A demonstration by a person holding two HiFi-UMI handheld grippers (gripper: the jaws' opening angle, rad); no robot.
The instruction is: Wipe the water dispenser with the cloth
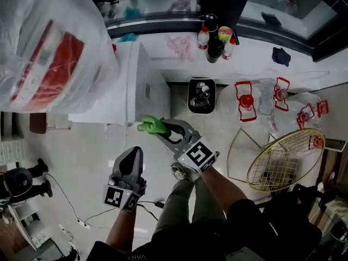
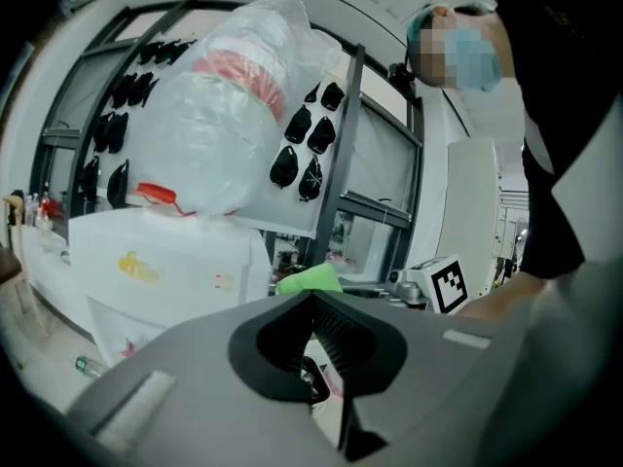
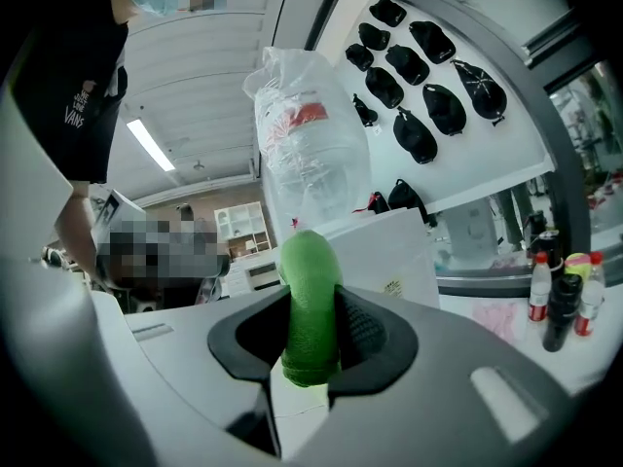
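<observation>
The head view looks steeply down from above, while both gripper views sit low and close, facing upward, all sharing the water dispenser (image 1: 136,80) and plastic bag (image 1: 49,48).

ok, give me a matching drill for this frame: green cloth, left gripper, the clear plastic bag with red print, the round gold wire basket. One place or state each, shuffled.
Things:
1. green cloth
2. left gripper
3. clear plastic bag with red print
4. round gold wire basket

Places or states:
A. sits on top of the white water dispenser
B. jaws together, nothing between them
C. low down at the right of the head view
D. clamped between the jaws of the right gripper

Pairs: 1-D, 2-B, 3-A, 4-C
</observation>
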